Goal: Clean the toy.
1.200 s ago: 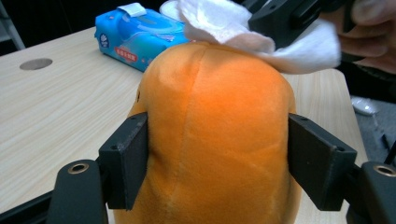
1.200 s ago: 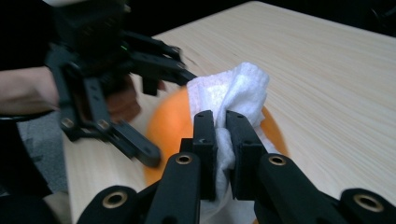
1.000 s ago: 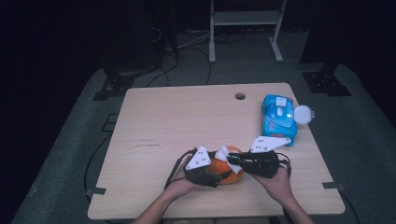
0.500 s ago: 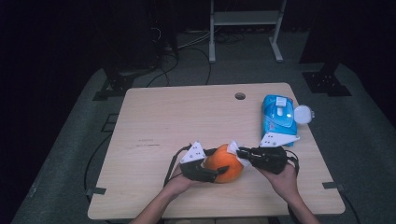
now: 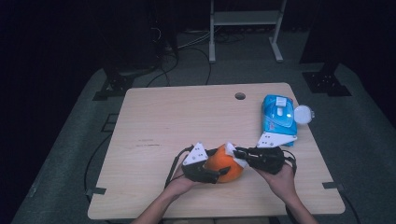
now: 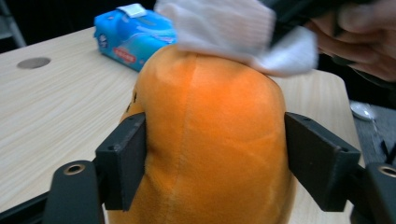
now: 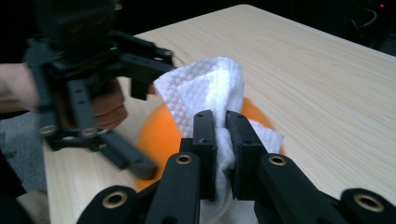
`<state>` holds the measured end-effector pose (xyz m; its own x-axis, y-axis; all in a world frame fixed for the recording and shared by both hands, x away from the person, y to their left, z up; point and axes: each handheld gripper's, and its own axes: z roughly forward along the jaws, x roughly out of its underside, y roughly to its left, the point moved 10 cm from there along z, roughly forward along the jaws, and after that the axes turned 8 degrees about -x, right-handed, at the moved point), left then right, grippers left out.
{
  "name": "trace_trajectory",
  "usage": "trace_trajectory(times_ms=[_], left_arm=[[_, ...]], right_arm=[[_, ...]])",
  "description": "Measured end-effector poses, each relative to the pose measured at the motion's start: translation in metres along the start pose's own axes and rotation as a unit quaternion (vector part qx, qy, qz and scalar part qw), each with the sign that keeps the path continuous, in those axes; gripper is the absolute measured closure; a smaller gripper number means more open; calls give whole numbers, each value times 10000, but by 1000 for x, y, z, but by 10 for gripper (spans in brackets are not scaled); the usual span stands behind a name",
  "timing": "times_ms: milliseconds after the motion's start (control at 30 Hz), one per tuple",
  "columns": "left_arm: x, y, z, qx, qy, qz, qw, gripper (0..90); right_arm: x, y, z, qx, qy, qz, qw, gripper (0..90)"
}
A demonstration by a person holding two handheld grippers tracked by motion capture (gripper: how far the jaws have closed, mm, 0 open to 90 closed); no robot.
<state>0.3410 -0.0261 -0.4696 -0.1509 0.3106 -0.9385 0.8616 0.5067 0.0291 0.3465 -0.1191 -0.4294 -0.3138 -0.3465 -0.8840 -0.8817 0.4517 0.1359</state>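
An orange plush toy (image 5: 223,163) sits near the table's front edge. My left gripper (image 5: 211,171) is shut on the toy (image 6: 210,140), one jaw pressing each side. My right gripper (image 5: 238,152) is shut on a white wipe (image 5: 230,150), which lies against the top of the toy. In the right gripper view the folded wipe (image 7: 210,95) rises between the jaws of the right gripper (image 7: 221,122), over the toy (image 7: 156,133), with the left gripper (image 7: 116,140) beyond. The wipe (image 6: 233,32) drapes over the toy's top in the left gripper view.
A blue wipes pack (image 5: 278,115) lies at the table's right side, with a white round lid (image 5: 302,114) beside it. The pack (image 6: 133,35) lies behind the toy in the left gripper view. A cable hole (image 5: 240,96) is near the wooden table's (image 5: 163,121) far edge.
The right gripper with the wipe has slid to the right across the top of the toy. The left gripper keeps its hold on the toy.
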Motion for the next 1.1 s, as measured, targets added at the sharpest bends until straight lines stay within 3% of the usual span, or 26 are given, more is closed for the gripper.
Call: trace_trajectory(times_ms=[133, 233, 400, 433, 500, 600, 700, 767, 800, 900, 967, 1000, 1033, 1100], left_arm=[[-1, 2, -3, 112, -45, 177, 9998, 182], [1, 10, -5, 158, 19, 61, 9999, 114], [18, 13, -1, 383, 316, 92, 9987, 66], [25, 13, 2, 405, 397, 169, 9982, 66], [25, 10, 3, 410, 407, 214, 9981, 109], [23, 7, 4, 269, 425, 405, 9979, 207], [22, 0, 6, 203, 415, 638, 9969, 238], [22, -1, 6, 166, 412, 702, 9965, 251], [21, -1, 6, 177, 378, 650, 9970, 259], [20, -1, 6, 205, 342, 583, 9975, 270], [21, -1, 6, 206, 339, 609, 9974, 270], [21, -1, 6, 210, 337, 615, 9973, 270], [21, -1, 6, 211, 332, 616, 9973, 270], [22, -1, 6, 220, 332, 610, 9973, 271]], right_arm=[[2, -1, -2, 42, 21, 4, 10000, 817], [3, 1, -2, 36, 41, -33, 10000, 817], [3, 0, -1, 9, 52, -15, 10000, 817], [3, 0, -1, 18, 55, -5, 10000, 817], [3, 0, -1, 13, 56, 19, 10000, 817], [-2, 9, 3, 19, 29, -169, 9999, 817], [-7, 26, 12, -208, 42, -311, 9993, 817], [-8, 31, 16, -162, 141, -487, 9986, 817], [-9, 29, 16, -107, 159, -538, 9984, 818], [-8, 17, 9, -5, 69, -371, 9993, 818], [-5, 1, 0, 148, 9, -188, 9997, 818], [-5, 1, 0, 148, 9, -188, 9997, 818], [0, -15, -7, 283, -34, 3, 9996, 818], [6, -25, -11, 371, -7, 195, 9991, 818]])
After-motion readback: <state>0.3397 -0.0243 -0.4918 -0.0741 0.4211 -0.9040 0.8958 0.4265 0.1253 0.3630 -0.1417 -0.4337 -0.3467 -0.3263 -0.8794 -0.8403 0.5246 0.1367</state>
